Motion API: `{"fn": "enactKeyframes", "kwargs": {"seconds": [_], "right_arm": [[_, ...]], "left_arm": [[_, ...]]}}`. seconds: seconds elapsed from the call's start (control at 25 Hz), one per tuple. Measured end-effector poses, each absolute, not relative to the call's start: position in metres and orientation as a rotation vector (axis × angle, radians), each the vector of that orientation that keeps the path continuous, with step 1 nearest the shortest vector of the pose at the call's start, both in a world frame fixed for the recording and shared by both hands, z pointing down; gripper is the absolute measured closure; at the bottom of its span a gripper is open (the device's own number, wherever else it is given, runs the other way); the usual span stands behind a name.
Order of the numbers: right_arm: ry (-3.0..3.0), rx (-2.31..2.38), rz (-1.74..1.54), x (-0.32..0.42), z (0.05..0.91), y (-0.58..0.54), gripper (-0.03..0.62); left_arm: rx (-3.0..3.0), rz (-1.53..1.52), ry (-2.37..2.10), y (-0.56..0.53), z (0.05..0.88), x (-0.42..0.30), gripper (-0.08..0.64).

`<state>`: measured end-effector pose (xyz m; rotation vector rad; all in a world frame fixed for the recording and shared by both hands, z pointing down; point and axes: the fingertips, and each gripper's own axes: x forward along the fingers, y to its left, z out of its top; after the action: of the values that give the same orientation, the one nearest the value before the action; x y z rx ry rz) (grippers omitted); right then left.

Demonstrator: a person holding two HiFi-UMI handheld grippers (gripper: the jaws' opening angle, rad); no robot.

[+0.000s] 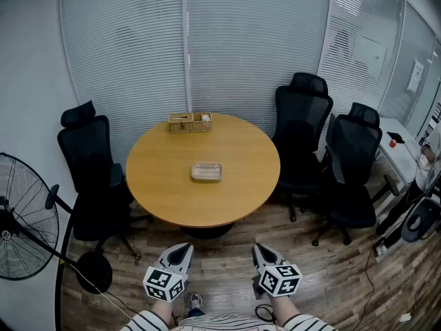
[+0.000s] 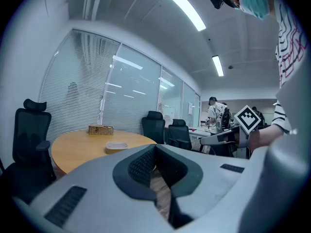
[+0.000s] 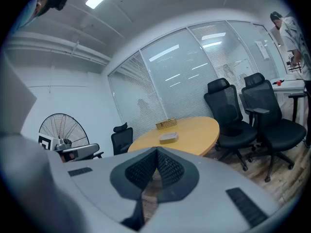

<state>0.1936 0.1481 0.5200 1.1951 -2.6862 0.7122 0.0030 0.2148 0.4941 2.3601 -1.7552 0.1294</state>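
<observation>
Both my claws are squeezed shut with nothing in them. The left gripper (image 1: 183,249) and the right gripper (image 1: 259,249) hang side by side over the wood floor (image 1: 227,267), well short of the near edge of the round table (image 1: 158,185). The little flat dish (image 1: 206,172) sits near the middle of the table. The woven basket (image 1: 189,122) sits at the far edge. Nothing touches them.

I think the big worry is the shut claws. Pinched like this, they can only shove the dish, and it may slide on the smooth top. The dish is also far in from the near edge, so a long lean could knock a claw on the rim. The fan (image 1: 21,219) and its cord are close on my left, and chair (image 1: 351,178) legs on my right, so a foot could catch.
</observation>
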Motion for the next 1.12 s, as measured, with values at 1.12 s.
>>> {"fn": "enactKeyframes", "kwargs": {"seconds": [1.12], "right_arm": [[-2.643, 1.563, 0.867, 0.076, 0.520, 0.056, 0.364]], "left_arm": [[2.439, 0.106, -1.548, 0.103, 0.505, -0.160, 0.360]]}}
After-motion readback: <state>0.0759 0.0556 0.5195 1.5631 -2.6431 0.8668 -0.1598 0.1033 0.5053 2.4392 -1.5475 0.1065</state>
